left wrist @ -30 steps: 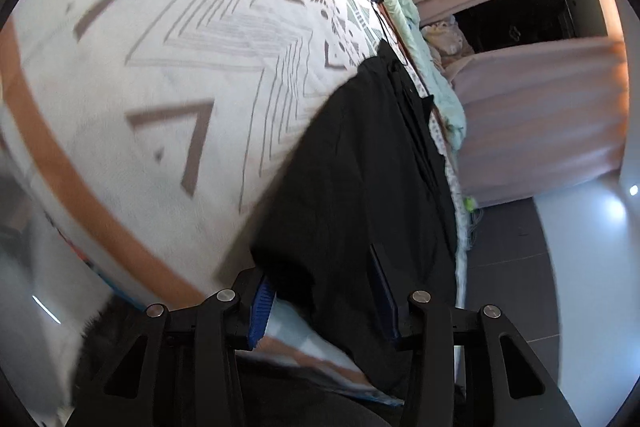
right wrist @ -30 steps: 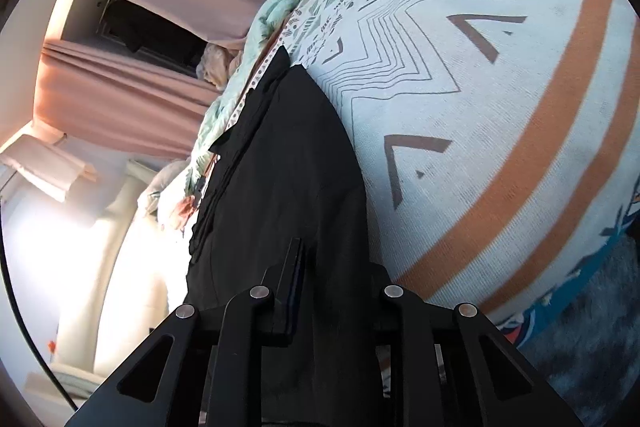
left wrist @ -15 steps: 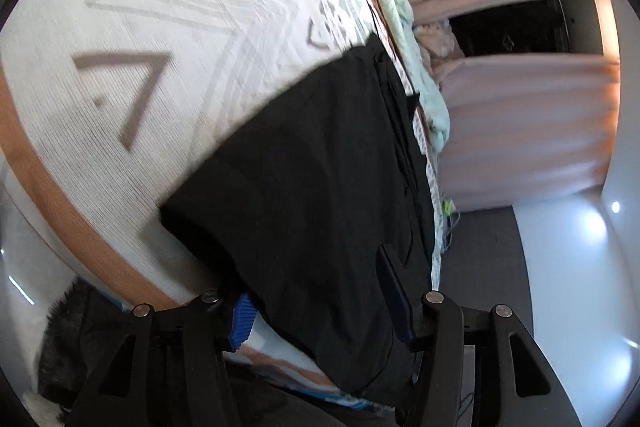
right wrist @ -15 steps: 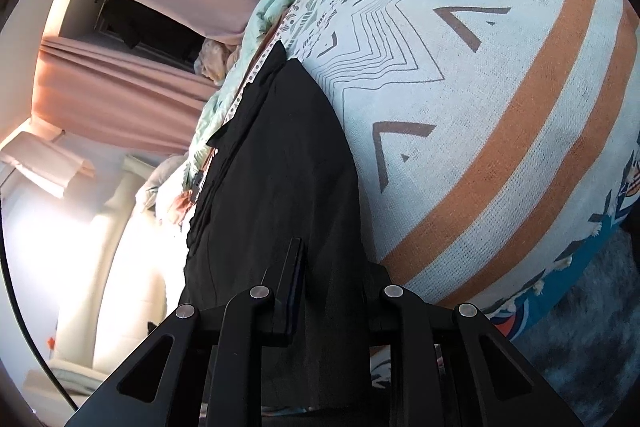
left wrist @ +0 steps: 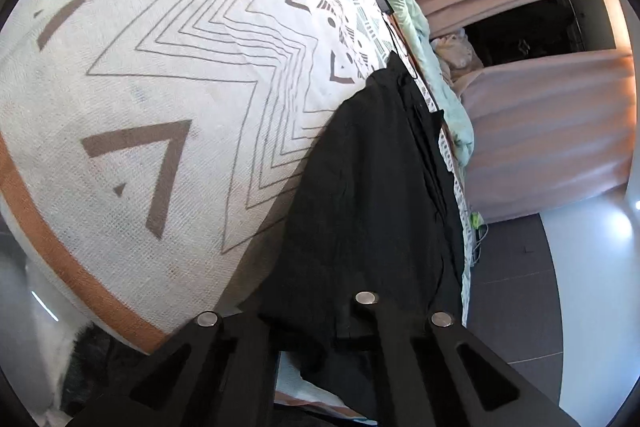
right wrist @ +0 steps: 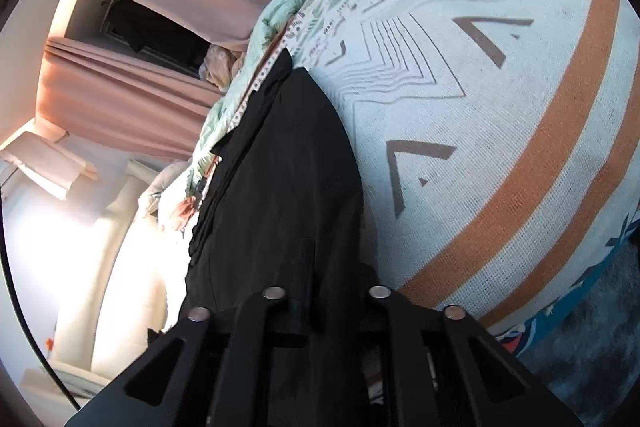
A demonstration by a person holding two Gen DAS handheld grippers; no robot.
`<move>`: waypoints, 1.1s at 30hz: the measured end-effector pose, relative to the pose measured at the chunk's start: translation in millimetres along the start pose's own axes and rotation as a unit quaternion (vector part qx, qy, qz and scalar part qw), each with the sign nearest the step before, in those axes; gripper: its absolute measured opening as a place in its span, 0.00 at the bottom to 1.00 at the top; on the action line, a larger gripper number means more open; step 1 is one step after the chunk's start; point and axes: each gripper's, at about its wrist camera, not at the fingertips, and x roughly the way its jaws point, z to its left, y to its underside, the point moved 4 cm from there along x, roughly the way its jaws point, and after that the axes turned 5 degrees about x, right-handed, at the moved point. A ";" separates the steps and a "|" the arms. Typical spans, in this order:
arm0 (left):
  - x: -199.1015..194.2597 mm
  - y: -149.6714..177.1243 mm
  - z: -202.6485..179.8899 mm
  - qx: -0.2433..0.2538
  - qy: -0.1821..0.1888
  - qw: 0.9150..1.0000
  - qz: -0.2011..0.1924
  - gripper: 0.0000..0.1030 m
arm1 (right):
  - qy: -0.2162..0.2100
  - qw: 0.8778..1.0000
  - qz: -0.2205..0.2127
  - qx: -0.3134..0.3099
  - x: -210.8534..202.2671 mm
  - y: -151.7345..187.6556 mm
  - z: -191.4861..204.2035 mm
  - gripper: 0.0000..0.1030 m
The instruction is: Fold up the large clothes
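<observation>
Across the patterned bedspread [left wrist: 168, 75] [right wrist: 500, 115], a black garment [left wrist: 372, 187] [right wrist: 280, 179] lies stretched along the bed edge nearest the pink curtains [left wrist: 540, 131]. Left gripper [left wrist: 308, 339] and right gripper [right wrist: 320, 307] each pinch its near hem.

Black garment [left wrist: 372, 195]: matt woven cloth, faintly creased. Bedspread [left wrist: 168, 75]: coarse open-weave cotton look, printed, matt. Curtains [left wrist: 552, 131] at 3 o'clock: smooth matt fabric. Left gripper [left wrist: 316, 323]: matt black plastic, shiny metal screws. Floor tiles [left wrist: 516, 307]: dark, smooth.
</observation>
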 end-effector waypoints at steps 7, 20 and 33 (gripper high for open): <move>-39.8 1.1 -10.8 0.018 0.023 0.999 -0.043 0.01 | -0.046 0.999 -0.016 -0.019 -29.8 -1.3 37.8 0.04; -133.9 21.2 -29.8 0.019 0.067 0.994 -0.081 0.01 | -0.107 0.993 -0.022 -0.036 -102.9 15.0 95.4 0.04; -218.2 43.6 -53.0 0.023 0.085 0.991 -0.097 0.01 | -0.109 0.994 -0.015 -0.010 -164.7 34.2 119.6 0.04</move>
